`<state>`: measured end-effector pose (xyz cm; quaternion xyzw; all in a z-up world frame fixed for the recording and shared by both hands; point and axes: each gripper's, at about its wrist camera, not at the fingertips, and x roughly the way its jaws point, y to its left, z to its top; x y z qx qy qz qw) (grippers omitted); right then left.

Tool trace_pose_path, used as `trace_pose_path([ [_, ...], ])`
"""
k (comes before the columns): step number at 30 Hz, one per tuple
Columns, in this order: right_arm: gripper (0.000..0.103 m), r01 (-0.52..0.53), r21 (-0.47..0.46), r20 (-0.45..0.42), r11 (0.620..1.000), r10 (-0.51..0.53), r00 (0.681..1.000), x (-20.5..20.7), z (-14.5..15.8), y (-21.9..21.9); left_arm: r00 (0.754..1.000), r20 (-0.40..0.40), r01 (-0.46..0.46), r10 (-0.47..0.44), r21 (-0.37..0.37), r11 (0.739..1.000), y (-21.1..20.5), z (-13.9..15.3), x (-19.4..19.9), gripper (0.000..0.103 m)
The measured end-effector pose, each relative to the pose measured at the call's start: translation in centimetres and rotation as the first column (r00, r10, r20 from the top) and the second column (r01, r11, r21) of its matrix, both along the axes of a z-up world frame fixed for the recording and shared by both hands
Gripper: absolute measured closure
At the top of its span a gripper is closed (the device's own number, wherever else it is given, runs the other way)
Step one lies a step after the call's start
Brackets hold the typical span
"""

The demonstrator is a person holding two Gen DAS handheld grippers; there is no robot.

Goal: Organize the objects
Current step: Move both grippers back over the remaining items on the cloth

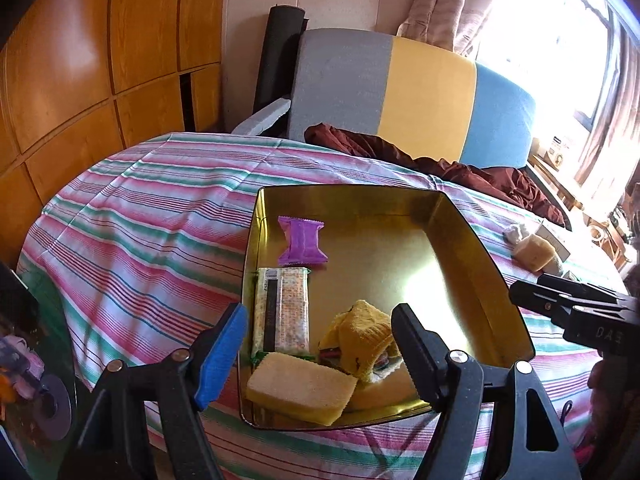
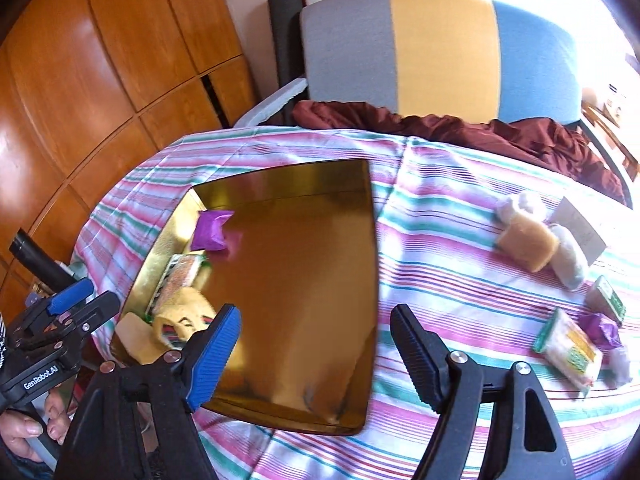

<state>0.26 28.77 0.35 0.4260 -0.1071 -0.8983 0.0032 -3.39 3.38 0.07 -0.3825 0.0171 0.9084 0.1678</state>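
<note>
Two claws, left claw (image 1: 320,340) and right claw (image 2: 316,344), both wide, shiny gold tray (image 1: 460,216), purple packet (image 1: 303,240) inside

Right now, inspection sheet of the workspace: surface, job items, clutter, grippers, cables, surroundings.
Surface: striped tablecloth, wrinkled.
Job's things: gold tin tray holds purple snack packet, wrapped bar, yellow sponge, yellow cloth. Outside the tray, to its right: tan sponge, white packets, purple wrapper.
Clutter: white card.
Grippers: left hand-held gripper open, empty, at the tray's near edge; right hand-held gripper open, empty.
Cables: nothing seen.
Surroundings: wooden cabinets, tricolour cushion, maroon fabric, bright window.
</note>
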Motion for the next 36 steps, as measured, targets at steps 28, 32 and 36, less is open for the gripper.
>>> trace_pose_path([
  [28,0.021,0.755,-0.137,0.051,0.641,-0.757,0.652,11.9,-2.2,30.4,0.925,0.004,0.380,-0.380,-0.055,0.923,14.8,1.3,3.7,0.020],
  [32,0.021,0.778,-0.201,0.071,0.595,-0.784,0.617,13.2,-2.5,31.3,0.890,0.016,0.455,-0.456,-0.080,0.887,18.9,0.8,5.0,0.020],
  [36,0.021,0.777,-0.227,0.079,0.587,-0.785,0.615,13.4,-2.6,31.5,0.839,0.043,0.542,-0.542,-0.143,0.828,23.5,-0.5,6.1,0.020],
])
